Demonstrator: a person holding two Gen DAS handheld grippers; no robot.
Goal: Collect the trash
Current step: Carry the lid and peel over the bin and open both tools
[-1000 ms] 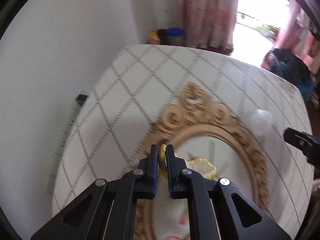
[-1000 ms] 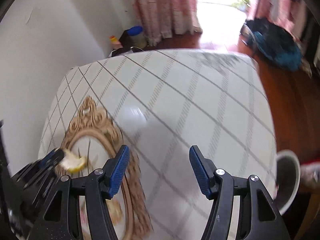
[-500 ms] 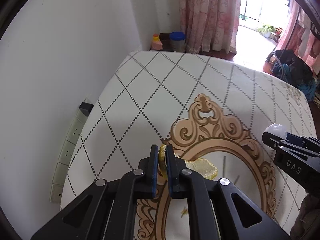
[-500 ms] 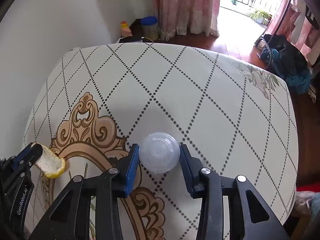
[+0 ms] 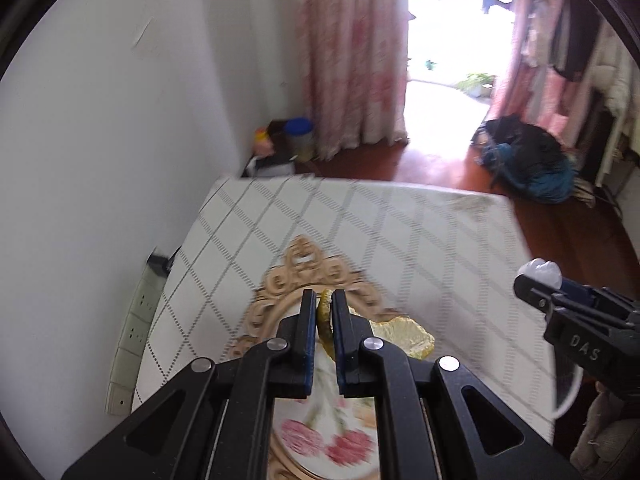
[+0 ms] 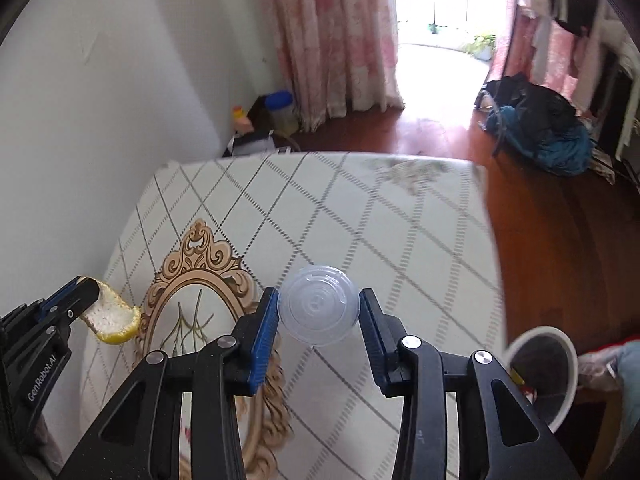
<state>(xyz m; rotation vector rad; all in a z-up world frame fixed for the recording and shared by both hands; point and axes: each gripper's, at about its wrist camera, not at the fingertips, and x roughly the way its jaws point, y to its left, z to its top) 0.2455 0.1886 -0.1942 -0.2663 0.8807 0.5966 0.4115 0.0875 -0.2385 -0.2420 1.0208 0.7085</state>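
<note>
Left hand-held gripper (image 5: 324, 300) is clamping a yellow citrus peel (image 5: 404, 338) between nearly closed pads; the peel is sticking out to the right of the tips in the left wrist view and is hanging clear above the counter (image 5: 400, 232). Right hand-held gripper (image 6: 319, 304) is holding a clear plastic lid (image 6: 319, 305) flat between its blue pads, jaws narrowed onto the lid's rim. The lid is sitting above the counter's diamond-patterned cloth, just right of the ornate gold frame print (image 6: 198, 256). A white-rimmed trash bin (image 6: 548, 364) is standing on the floor beside the counter's right edge, with some scraps inside. Beyond the counter, a pile of dark and blue clothes (image 6: 544, 128) is lying on the wooden floor near pink curtains (image 6: 332, 40).
</note>
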